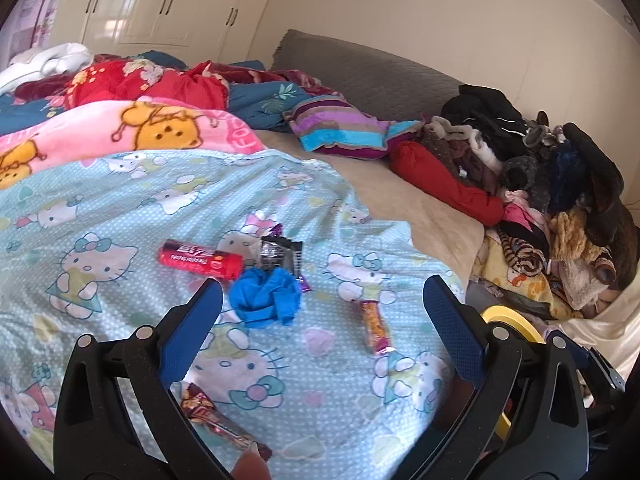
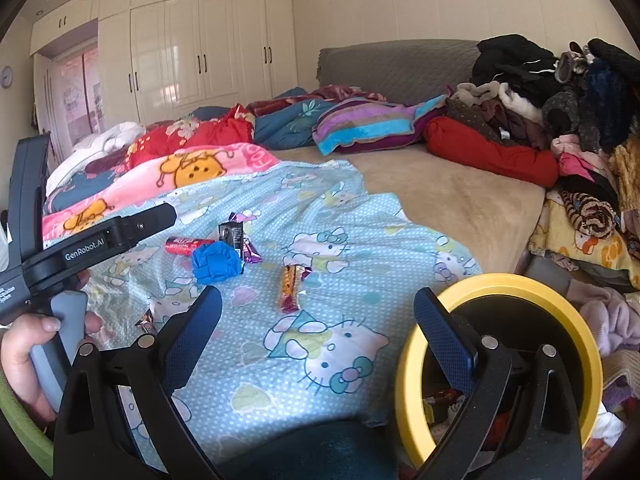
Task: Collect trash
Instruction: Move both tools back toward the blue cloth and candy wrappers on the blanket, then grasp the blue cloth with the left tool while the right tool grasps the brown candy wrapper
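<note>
Trash lies on the Hello Kitty blanket (image 1: 120,208): a red wrapper (image 1: 200,260), a crumpled blue ball (image 1: 266,298), a black-silver packet (image 1: 278,256), an orange snack bar (image 1: 374,326) and a dark red wrapper (image 1: 216,420) near the left finger. My left gripper (image 1: 320,308) is open and empty above them. My right gripper (image 2: 318,316) is open and empty, over the blanket beside a yellow-rimmed bin (image 2: 560,300). The blue ball (image 2: 218,262), red wrapper (image 2: 180,246) and snack bar (image 2: 289,286) also show in the right wrist view.
Folded blankets (image 2: 192,168) and a striped pillow (image 2: 372,124) lie at the back. A clothes pile (image 2: 560,96) fills the right side. The left gripper's body (image 2: 80,252) and hand are at the left of the right wrist view. Wardrobes (image 2: 192,48) stand behind.
</note>
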A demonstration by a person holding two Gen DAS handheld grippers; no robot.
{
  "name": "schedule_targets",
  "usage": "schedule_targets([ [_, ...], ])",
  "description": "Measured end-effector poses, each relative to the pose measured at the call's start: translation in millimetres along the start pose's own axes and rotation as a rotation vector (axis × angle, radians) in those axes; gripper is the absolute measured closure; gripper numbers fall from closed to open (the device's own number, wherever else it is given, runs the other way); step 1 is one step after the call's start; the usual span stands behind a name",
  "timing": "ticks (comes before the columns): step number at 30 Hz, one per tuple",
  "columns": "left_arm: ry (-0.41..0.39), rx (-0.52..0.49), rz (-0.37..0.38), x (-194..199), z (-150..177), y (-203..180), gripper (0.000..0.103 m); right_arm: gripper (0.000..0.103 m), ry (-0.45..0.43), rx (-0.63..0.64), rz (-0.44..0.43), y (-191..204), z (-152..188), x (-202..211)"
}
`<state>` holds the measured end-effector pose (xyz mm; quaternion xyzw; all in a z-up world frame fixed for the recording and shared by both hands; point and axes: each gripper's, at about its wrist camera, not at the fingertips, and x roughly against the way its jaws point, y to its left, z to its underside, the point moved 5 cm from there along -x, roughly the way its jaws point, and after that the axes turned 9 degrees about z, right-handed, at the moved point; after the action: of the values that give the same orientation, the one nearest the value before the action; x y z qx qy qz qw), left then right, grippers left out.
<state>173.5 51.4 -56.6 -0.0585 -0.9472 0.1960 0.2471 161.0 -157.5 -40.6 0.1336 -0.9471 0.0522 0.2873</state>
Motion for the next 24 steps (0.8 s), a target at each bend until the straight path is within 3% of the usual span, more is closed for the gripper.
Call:
schedule_targets([
  [19,0.091,0.081,-0.06,-36.0,13.4,53.6,0.011,0.009,0.133,-0.03,-0.028,21.9,10.8,-82.3],
  [24,0.124,0.101,-0.064,-51.1,15.8,63.3,0.017,0.019,0.181,-0.034,-0.038,27.8,13.2,-108.2],
])
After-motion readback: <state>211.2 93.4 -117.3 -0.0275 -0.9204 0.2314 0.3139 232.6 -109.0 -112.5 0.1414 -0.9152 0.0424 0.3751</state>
